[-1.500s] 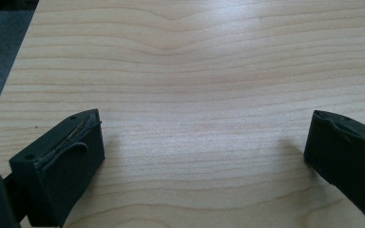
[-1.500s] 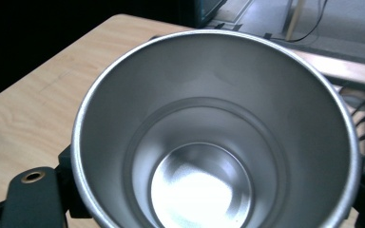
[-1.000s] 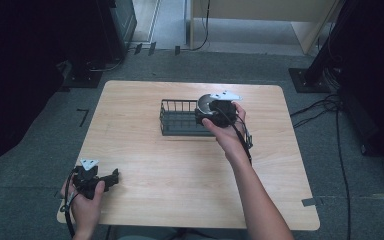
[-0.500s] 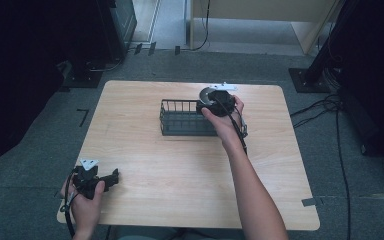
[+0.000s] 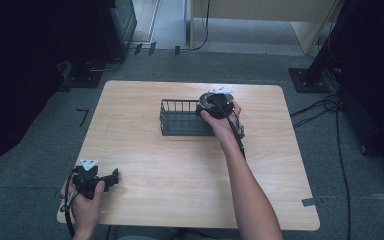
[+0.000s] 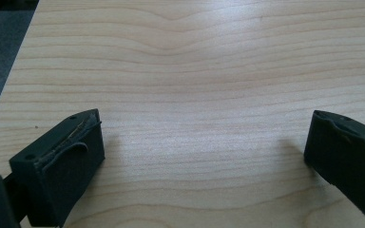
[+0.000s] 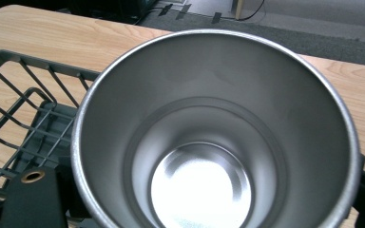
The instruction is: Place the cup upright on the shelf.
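A steel cup (image 7: 209,142) with an empty, shiny inside is held upright in my right gripper (image 7: 199,199), whose jaws press on its sides. In the high view my right gripper (image 5: 215,102) holds it at the right end of a dark wire basket (image 5: 180,120). The basket's wires (image 7: 19,95) lie just left of the cup in the right gripper view. My left gripper (image 5: 114,176) rests near the table's front left corner. It stands open (image 6: 204,156), with bare wood between its fingers (image 6: 62,156).
The light wooden table (image 5: 180,175) has free room in front of the basket and to its left. Cables (image 5: 330,107) and dark stands (image 5: 310,75) lie on the grey floor around the table.
My right hand has sunk a little with the cup at the basket's right end. The left hand has stayed where it was.
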Available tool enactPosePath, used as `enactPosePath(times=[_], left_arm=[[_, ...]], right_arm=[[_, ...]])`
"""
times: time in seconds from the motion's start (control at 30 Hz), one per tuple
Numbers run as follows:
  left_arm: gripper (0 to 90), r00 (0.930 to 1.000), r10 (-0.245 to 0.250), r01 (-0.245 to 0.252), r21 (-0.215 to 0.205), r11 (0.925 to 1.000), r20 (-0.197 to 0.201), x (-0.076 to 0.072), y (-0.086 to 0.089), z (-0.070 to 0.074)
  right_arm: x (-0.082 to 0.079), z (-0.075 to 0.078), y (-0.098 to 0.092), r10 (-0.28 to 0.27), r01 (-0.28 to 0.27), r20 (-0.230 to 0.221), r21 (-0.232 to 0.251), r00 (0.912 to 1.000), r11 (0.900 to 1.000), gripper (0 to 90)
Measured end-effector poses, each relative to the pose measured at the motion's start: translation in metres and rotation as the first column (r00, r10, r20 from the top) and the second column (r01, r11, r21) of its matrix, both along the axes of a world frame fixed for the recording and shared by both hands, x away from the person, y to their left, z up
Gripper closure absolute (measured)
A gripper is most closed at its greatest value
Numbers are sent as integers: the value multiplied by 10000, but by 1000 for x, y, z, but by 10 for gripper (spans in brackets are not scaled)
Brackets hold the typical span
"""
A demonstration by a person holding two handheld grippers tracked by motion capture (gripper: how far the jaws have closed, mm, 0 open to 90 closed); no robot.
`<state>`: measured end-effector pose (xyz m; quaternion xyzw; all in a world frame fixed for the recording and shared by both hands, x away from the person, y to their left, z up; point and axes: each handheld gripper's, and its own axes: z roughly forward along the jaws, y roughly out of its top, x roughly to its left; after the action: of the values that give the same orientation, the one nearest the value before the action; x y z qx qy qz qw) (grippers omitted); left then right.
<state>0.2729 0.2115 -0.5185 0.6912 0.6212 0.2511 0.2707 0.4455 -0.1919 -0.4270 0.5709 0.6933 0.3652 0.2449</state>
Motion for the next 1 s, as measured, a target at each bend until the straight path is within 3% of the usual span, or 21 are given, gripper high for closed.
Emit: enactPosePath(times=[0.23,0.5,0.57,0.8,1.0], left_arm=[[0,10000,2,-2,-2,10000,4,0,0,0],[0,10000,1,-1,-1,10000,3,0,0,0],[0,10000,-11,11,-4,10000,4,0,0,0],[0,10000,-16,16,-1,10000,4,0,0,0],[0,10000,-14,14,-2,10000,7,0,0,0]], right_arm=[[3,-12,3,22,-21,-175,34,9998,10000,175],[1,-12,2,240,-238,-197,57,9995,9997,148],[0,-10,2,377,-374,-173,170,9991,9992,93],[-5,-1,-3,365,-363,-104,259,9993,9990,50],[-21,15,-13,454,-462,235,353,9987,9983,15]])
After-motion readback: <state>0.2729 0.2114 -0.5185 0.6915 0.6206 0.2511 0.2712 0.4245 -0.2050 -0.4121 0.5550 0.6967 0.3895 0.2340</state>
